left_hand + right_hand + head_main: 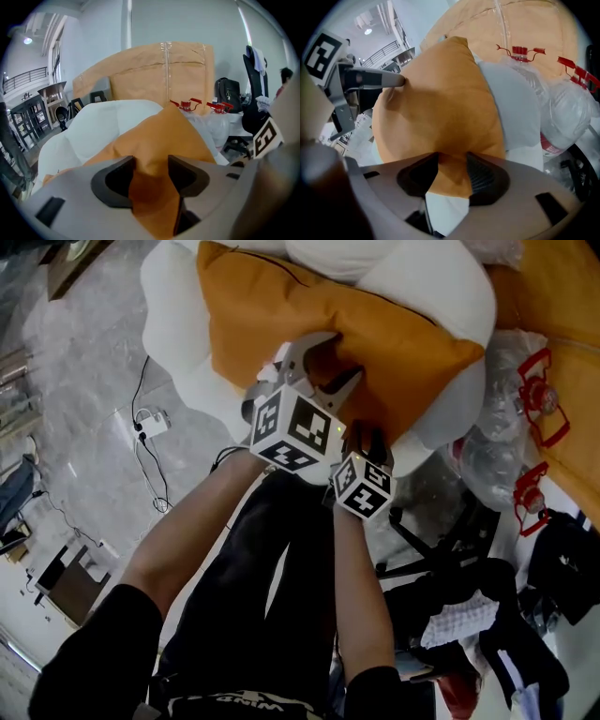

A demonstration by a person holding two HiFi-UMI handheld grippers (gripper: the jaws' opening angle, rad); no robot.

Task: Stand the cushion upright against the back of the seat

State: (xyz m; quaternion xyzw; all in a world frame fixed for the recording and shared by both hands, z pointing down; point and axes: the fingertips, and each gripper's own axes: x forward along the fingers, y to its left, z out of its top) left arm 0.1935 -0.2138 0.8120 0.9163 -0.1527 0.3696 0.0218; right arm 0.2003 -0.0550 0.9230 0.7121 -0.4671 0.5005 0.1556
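I have both grippers down on the orange cushion [281, 315], side by side at its near edge. The cushion lies across the puffy white seat [173, 306] with its broad face up, and its far edge reaches toward the rounded white lobes at the back. It is lying down, not stood upright.

My left gripper [151, 161] has its jaws spread wide. A raised fold of the orange cover sits in the gap and brushes both inner faces, but I see no squeeze on it, so it is between the jaws rather than held.

My right gripper [452, 161] is the same. Its jaws stand wide apart at the cushion's near corner, with the orange fabric filling the upper part of the gap and the white seat showing below it. Nothing is clamped there either.

From the right gripper view, one fingertip [396, 80] of my left gripper touches the cushion's left side.

Beyond the seat's right side lie clear plastic water bottles [567, 112] with red handles — close beside the seat. On the marble floor [84, 381] to my left a white power strip [150, 425] lies with its cable trailing.
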